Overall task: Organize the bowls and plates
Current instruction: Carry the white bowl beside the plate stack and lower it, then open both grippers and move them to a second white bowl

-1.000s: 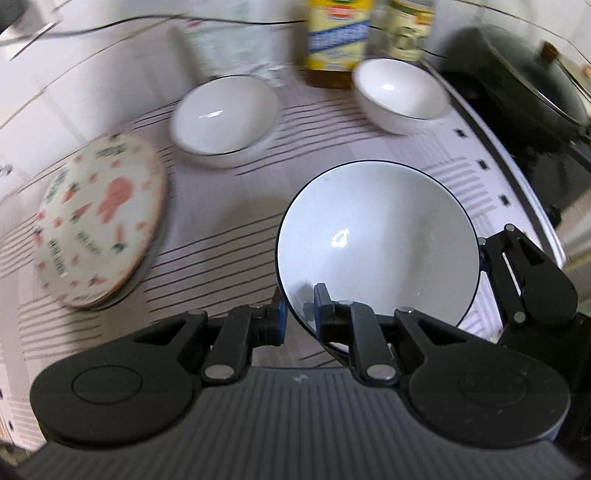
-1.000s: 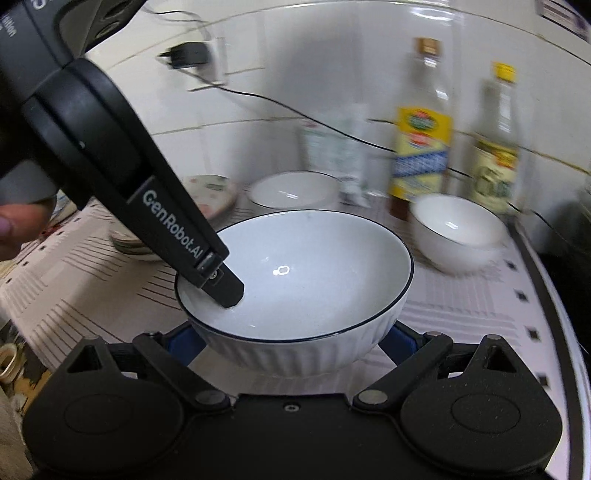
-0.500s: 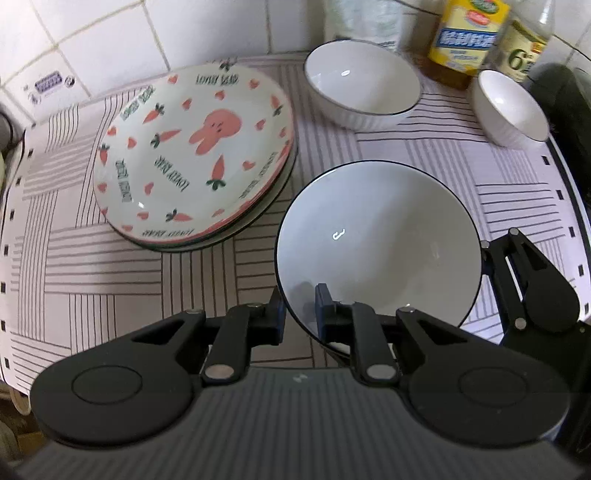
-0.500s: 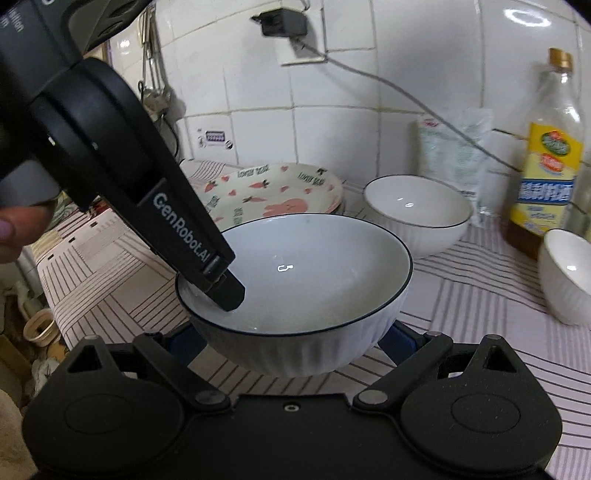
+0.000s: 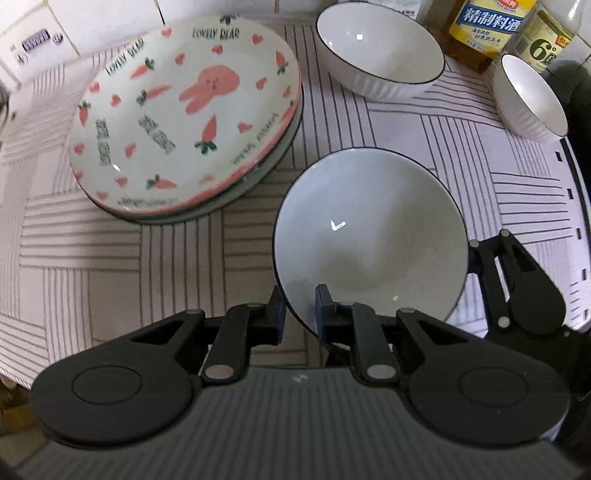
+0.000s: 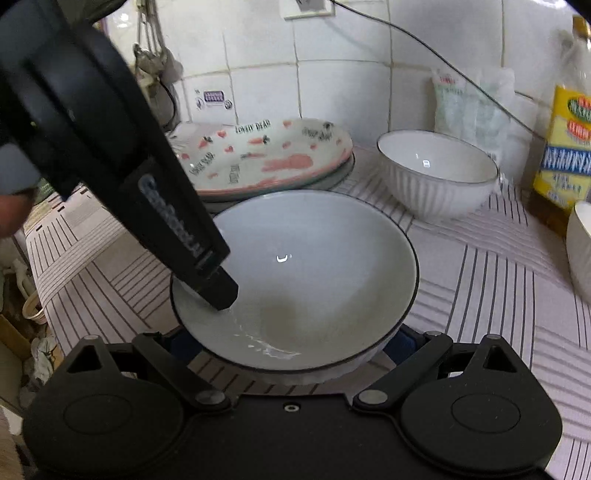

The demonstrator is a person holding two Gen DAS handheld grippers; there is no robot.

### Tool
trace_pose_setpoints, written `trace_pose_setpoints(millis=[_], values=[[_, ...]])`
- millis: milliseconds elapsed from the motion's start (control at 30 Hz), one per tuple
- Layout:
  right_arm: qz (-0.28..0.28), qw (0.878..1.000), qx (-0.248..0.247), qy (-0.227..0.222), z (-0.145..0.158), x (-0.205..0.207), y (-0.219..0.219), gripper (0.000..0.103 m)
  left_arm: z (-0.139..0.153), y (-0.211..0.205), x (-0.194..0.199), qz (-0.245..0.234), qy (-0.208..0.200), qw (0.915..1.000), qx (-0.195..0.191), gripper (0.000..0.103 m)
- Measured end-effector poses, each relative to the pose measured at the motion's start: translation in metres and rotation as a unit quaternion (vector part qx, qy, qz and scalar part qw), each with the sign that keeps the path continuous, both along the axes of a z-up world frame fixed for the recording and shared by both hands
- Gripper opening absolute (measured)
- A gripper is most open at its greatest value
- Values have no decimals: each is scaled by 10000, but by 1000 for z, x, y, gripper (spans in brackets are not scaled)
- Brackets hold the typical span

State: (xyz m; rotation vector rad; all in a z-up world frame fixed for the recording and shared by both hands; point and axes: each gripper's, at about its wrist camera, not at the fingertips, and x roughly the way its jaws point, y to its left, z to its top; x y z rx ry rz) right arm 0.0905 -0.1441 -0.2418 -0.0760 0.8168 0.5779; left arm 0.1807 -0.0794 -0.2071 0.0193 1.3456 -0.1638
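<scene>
Left wrist view
L gripper (image 5: 298,310): fingers nearly together, pinching the near rim of the held bowl (image 5: 369,236), one finger outside, one inside.
Held bowl: white w/ dark rim line, over the striped cloth (image 5: 110,258), just beside the plate stack (image 5: 184,114).
R gripper (image 5: 517,291): black linkage at the bowl's right side; how it grips can't be judged from here.
Plate stack writing: "LOVELY BEAR", pink rabbit, carrots, hearts.
2nd bowl (image 5: 380,55): behind, apart from the held one.
Small bowl (image 5: 528,96): far right.
Yellow-label bottle (image 5: 487,26): Chinese characters; neighbour bottle (image 5: 546,40) reads "6°".

Right wrist view
R gripper (image 6: 291,341): spread wide, blue pads either side of the held bowl (image 6: 314,266) base, prob. touching it.
L gripper (image 6: 218,288): tip clamped on the bowl's left rim; printing on its arm too blurred to read.
Plate stack (image 6: 266,158): "LOVELY BEAR" legible.
2nd bowl (image 6: 436,173): ribbed wall.
Wall sticker (image 6: 214,98): unreadable.
</scene>
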Motion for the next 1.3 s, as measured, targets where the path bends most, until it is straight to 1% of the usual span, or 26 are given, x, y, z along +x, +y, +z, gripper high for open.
trace_pose_setpoints(millis=[67, 167, 267, 333, 400, 467, 500, 533, 600, 700, 800, 900, 967, 1033, 1133, 1200, 1300], values=[[-98, 9999, -2, 101, 3, -1, -2, 98, 1, -4, -1, -94, 55, 9999, 91, 16], [-240, 9990, 23, 383, 8, -3, -9, 99, 6, -9, -5, -239, 31, 9995, 225, 19], [-287, 9986, 178, 416, 22, -14, -20, 98, 14, -10, -7, -265, 28, 9994, 209, 27], [-334, 9986, 298, 293, 34, -21, -29, 98, 21, -9, -7, -281, 16, 9993, 225, 34], [-504, 9979, 375, 126, 46, -27, -38, 98, 28, -8, -5, -243, 86, 9993, 261, 35], [-596, 9970, 487, 6, 60, -29, -47, 98, 38, -5, -3, -135, 106, 9997, 201, 35], [-663, 9961, 571, -50, 67, -29, -52, 98, 43, -4, -2, -107, 79, 9998, 156, 38], [-727, 9952, 654, -85, 72, -29, -57, 97, 50, -3, -1, -77, 32, 9999, 100, 42], [-860, 9927, 842, -120, 86, -30, -67, 94, 64, -1, 1, -38, -88, 9999, 71, 43], [-1055, 9865, 1230, -222, 105, -31, -83, 93, 82, 1, 4, 21, -303, 9995, 66, 44], [-1161, 9818, 1487, -226, 119, -27, -97, 91, 96, 3, 11, 95, -496, 9987, -68, 46], [-1309, 9799, 1499, -100, 123, -20, -104, 89, 110, 9, 14, 403, -741, 9962, -216, 46], [-1363, 9794, 1483, 124, 122, -13, -106, 89, 120, 13, 16, 498, -893, 9940, -383, 46], [-1494, 9782, 1399, 356, 120, -6, -107, 89, 125, 15, 20, 501, -1021, 9923, -492, 46], [-1645, 9738, 1490, 504, 116, 5, -112, 89, 126, 14, 29, 477, -1161, 9902, -607, 46], [-1760, 9716, 1510, 474, 116, 10, -114, 89, 121, 11, 38, 420, -1188, 9900, -640, 46], [-1867, 9701, 1524, 293, 119, 23, -114, 88, 108, 5, 55, 289, -1217, 9898, -682, 46]])
